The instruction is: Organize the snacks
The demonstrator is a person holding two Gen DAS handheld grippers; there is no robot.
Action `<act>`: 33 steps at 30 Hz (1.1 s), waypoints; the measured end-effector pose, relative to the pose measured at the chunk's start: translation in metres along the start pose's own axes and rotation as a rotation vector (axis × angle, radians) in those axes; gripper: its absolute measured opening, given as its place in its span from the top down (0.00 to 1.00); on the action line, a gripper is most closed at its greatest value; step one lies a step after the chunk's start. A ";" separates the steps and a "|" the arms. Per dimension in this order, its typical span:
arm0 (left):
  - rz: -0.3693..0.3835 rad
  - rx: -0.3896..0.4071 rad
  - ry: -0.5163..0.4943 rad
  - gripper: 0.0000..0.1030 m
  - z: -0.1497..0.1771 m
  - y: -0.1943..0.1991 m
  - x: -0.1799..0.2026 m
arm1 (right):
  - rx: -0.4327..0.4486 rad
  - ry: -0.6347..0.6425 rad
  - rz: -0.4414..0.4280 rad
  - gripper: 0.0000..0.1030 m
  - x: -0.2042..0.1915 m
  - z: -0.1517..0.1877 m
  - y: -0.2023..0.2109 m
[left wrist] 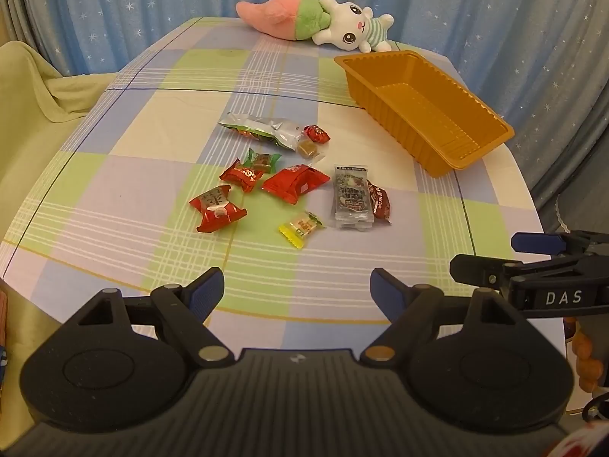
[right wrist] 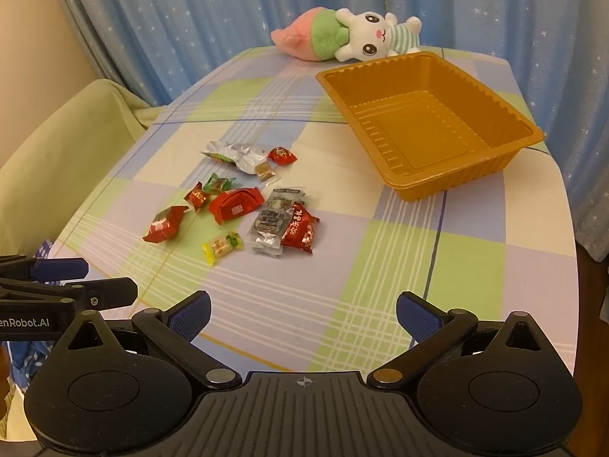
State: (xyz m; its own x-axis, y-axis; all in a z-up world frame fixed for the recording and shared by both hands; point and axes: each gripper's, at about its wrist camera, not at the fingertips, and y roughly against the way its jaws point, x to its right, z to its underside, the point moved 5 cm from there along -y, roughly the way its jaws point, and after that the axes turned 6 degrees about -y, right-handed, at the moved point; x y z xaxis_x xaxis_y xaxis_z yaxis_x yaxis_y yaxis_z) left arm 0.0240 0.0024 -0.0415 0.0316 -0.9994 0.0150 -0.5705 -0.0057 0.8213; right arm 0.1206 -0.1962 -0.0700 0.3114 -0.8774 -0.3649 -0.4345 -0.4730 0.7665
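Observation:
Several wrapped snacks lie loose mid-table: a silver pouch (left wrist: 262,129), red packets (left wrist: 295,182), a yellow candy (left wrist: 300,228) and a grey sachet (left wrist: 352,198). They also show in the right wrist view, with the yellow candy (right wrist: 222,247) nearest. An empty orange plastic tray (left wrist: 422,110) (right wrist: 426,118) stands at the back right. My left gripper (left wrist: 297,291) is open and empty over the table's near edge. My right gripper (right wrist: 302,316) is open and empty, also near the front edge, to the right of the left one.
A plush rabbit with a pink and green carrot (left wrist: 323,19) (right wrist: 350,34) lies at the table's far edge. Blue starred curtains hang behind. A chair under a pale green cloth (left wrist: 34,87) stands left of the checked tablecloth (left wrist: 152,152).

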 end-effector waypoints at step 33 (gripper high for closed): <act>0.003 -0.002 0.003 0.20 -0.003 -0.004 -0.003 | -0.001 0.006 0.004 0.00 -0.006 -0.001 -0.002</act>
State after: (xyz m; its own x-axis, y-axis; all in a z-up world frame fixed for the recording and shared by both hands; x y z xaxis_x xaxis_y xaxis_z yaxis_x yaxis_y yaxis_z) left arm 0.0290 0.0054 -0.0429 0.0322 -0.9993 0.0195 -0.5687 -0.0022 0.8225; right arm 0.1204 -0.1903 -0.0691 0.3152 -0.8786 -0.3587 -0.4346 -0.4696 0.7685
